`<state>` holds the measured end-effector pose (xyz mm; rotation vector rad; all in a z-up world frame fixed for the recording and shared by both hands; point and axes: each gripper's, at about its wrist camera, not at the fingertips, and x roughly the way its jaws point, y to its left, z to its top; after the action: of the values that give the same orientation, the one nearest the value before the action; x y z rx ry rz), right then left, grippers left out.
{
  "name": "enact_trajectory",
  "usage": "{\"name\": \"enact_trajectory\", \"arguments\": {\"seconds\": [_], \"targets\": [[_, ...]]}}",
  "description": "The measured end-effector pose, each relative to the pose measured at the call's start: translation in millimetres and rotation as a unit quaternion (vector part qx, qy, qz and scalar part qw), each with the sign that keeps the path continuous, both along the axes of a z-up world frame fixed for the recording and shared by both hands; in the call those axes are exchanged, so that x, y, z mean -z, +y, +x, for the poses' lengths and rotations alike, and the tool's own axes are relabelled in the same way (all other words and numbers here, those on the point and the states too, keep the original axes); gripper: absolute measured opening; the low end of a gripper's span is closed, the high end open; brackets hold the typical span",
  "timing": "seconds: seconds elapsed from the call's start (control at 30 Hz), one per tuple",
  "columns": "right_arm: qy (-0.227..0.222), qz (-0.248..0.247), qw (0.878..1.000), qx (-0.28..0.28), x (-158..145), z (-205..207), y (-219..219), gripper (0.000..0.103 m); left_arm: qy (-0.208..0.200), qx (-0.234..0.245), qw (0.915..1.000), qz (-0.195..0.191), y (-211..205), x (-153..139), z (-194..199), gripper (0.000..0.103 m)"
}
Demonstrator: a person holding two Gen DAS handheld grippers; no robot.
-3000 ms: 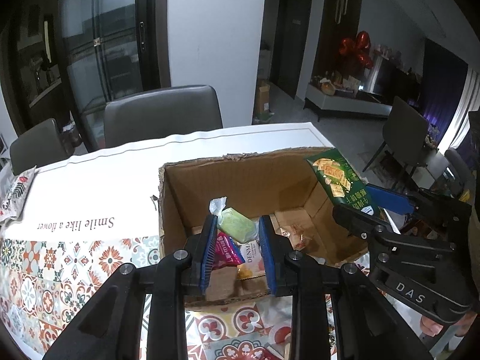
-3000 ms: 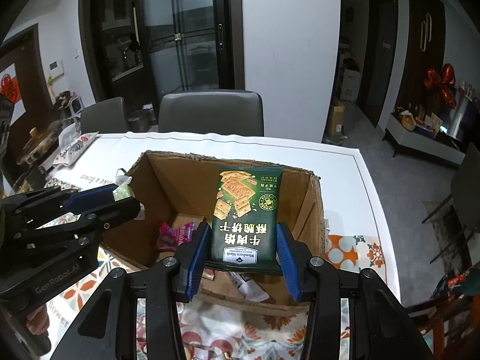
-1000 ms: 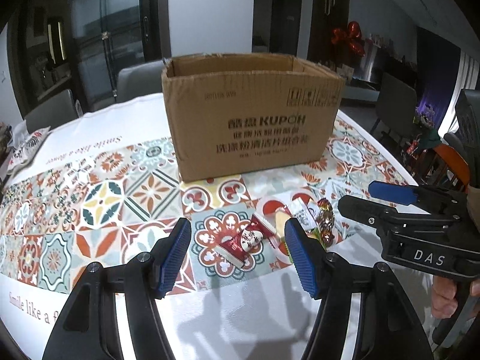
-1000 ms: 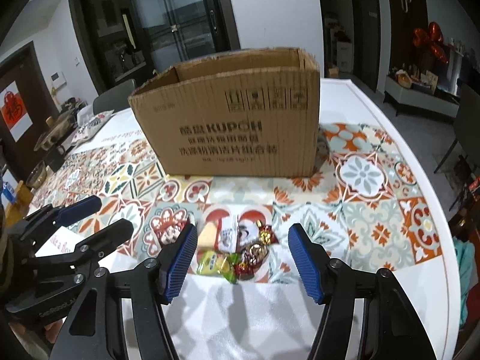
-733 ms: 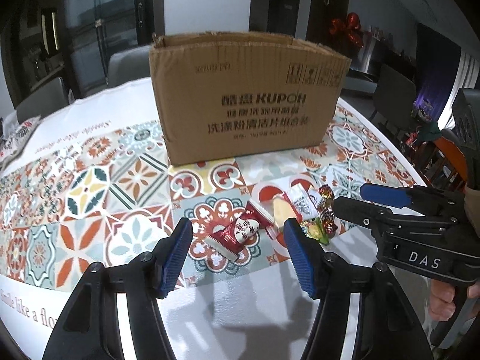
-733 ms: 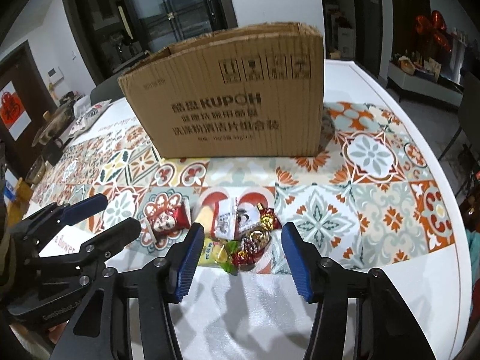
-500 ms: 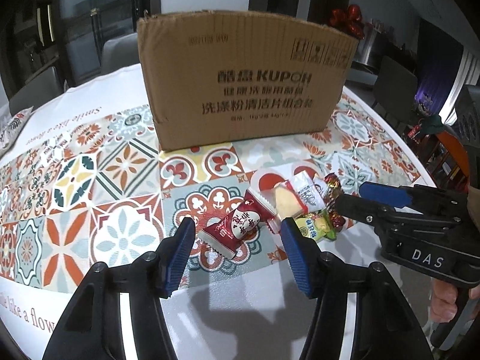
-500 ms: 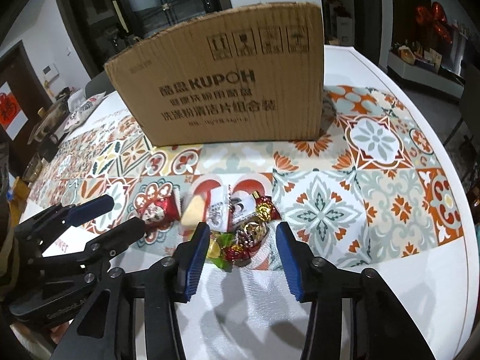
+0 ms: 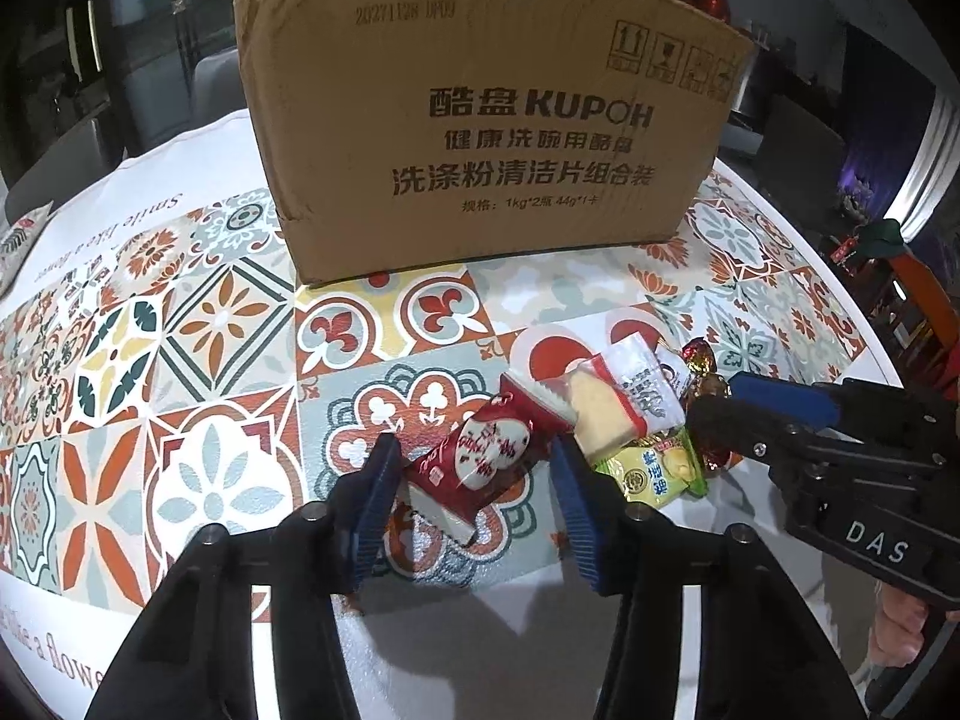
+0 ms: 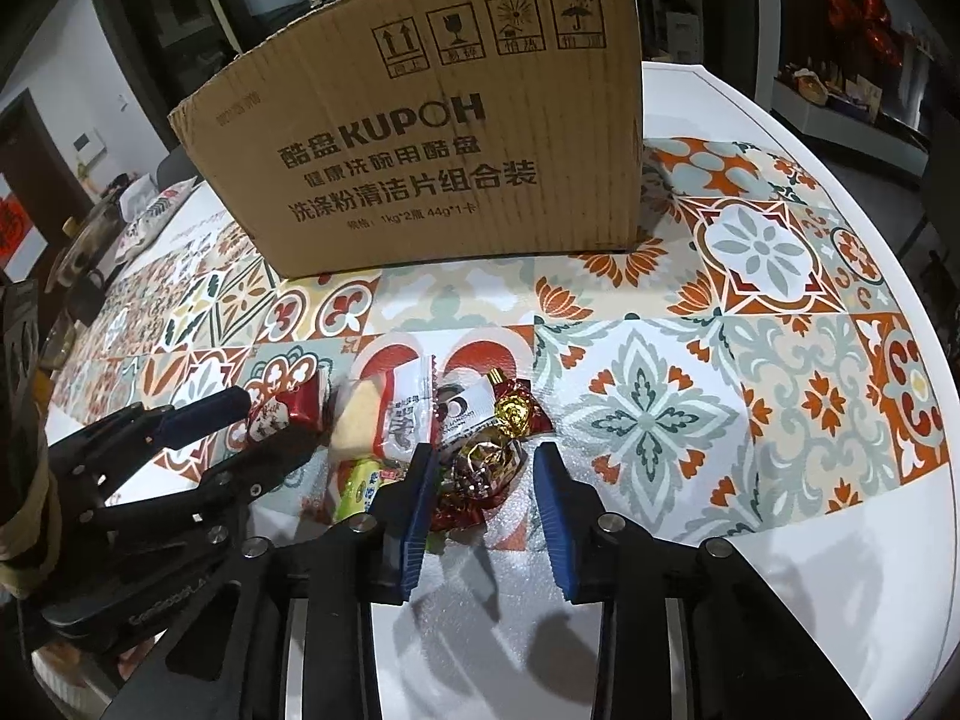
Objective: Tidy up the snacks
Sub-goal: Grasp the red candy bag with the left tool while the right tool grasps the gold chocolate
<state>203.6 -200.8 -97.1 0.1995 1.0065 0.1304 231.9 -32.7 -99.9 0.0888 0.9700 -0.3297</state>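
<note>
A table [image 9: 180,312] with a patterned tile cloth carries a small heap of snacks near its front edge. The left gripper [image 9: 474,480] has just been closing; its blue pads stand on both sides of a red snack packet [image 9: 480,459], but a firm pinch cannot be told. The right gripper [image 10: 483,480] has also been closing, with foil-wrapped candies [image 10: 480,468] between its pads, a gap still on the right side. Beside these lie a pale yellow packet [image 9: 600,414] and a green packet [image 9: 651,471]. Behind the heap stands a cardboard box [image 10: 432,138].
</note>
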Motion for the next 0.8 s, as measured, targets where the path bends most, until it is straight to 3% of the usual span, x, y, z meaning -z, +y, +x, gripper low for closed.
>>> {"name": "enact_trajectory", "arguments": {"seconds": [0.17, 0.5, 0.8], "targets": [[0.003, 0.001, 1.000, -0.004, 3.9, 3.5, 2.8, 0.029, 0.018, 0.001, 0.9997, -0.016, 1.8, 3.2, 3.4, 0.029], [0.001, -0.001, 1.000, -0.001, 3.8, 1.6, 2.8, 0.018, 0.008, -0.009, 0.9997, -0.023, 1.2, -1.3, -2.9, 0.021], [-0.008, 0.005, 1.000, 0.003, -4.7, -5.5, -1.9, 0.017, -0.007, -0.022, 0.9991, -0.035, 4.3, -15.0, -13.1, 0.019]]}}
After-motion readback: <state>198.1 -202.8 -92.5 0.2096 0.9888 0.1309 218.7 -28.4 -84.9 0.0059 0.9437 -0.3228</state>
